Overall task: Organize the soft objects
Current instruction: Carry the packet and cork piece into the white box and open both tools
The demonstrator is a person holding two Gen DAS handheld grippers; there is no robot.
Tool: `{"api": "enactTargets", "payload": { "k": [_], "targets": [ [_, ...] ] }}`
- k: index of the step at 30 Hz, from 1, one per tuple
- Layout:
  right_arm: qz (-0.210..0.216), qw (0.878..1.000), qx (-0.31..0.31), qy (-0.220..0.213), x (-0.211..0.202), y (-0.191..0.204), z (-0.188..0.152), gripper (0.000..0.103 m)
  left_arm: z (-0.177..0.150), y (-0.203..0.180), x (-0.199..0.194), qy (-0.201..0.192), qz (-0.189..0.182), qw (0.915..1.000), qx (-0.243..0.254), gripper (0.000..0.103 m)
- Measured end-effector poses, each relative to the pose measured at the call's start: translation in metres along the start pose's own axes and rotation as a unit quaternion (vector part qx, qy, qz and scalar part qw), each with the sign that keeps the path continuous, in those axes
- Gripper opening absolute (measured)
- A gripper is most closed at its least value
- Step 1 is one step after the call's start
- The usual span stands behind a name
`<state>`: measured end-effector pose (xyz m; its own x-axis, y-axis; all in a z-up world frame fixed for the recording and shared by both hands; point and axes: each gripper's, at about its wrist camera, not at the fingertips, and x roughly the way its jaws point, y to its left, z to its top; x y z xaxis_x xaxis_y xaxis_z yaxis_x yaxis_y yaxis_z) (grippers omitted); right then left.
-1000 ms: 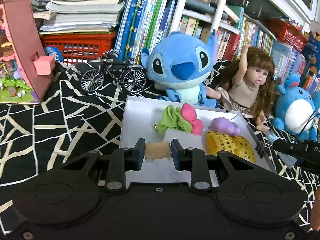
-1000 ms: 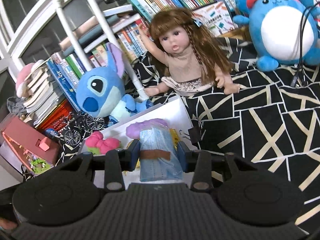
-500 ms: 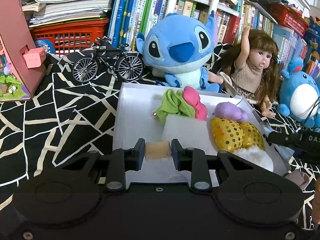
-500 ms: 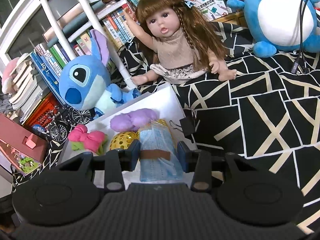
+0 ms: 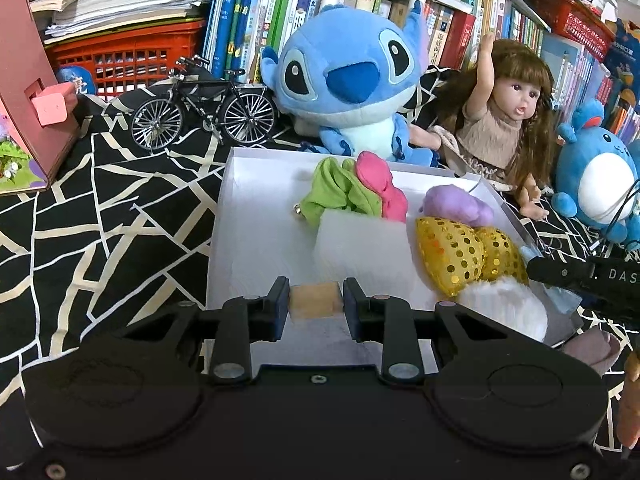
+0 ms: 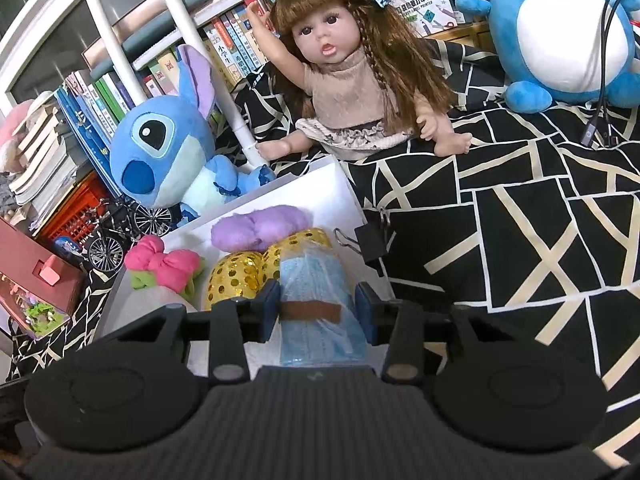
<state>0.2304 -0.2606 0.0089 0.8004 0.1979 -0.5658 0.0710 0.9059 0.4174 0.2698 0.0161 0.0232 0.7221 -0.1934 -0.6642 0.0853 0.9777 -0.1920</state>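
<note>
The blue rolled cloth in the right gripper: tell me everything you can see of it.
The blue rolled cloth looks like soft, light-blue towelling wound into a short roll, bound across by a brown band. It appears wrapped in clear film. The right gripper is shut on it, a pad pressing each side at the band. It points forward over the near right corner of the white tray, next to the gold sequined bow; whether they touch is unclear.

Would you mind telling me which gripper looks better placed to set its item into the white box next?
Probably the left. The left gripper holds its tan block over bare floor of the white box. The right gripper holds a blue roll at the crowded edge by the gold sequin bow.
</note>
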Motion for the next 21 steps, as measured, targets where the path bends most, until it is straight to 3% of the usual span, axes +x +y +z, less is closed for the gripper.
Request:
{"api": "enactTargets", "payload": {
  "k": [10,17,21],
  "targets": [
    [-0.002,1.000,-0.002,0.003,0.0013,0.0002,-0.0012,0.048,-0.0013,-0.0020,0.0039,0.008,-0.001,1.0000,0.000,0.029],
    [0.000,1.000,-0.006,0.001,0.0002,0.0020,-0.0024,0.050,-0.0018,-0.0026,0.0029,0.005,0.003,1.0000,-0.001,0.044],
    [-0.001,1.000,-0.018,-0.004,-0.0032,0.0060,-0.0032,0.062,-0.0012,-0.0037,-0.0017,0.001,0.003,1.0000,0.000,0.053]
  ]
}}
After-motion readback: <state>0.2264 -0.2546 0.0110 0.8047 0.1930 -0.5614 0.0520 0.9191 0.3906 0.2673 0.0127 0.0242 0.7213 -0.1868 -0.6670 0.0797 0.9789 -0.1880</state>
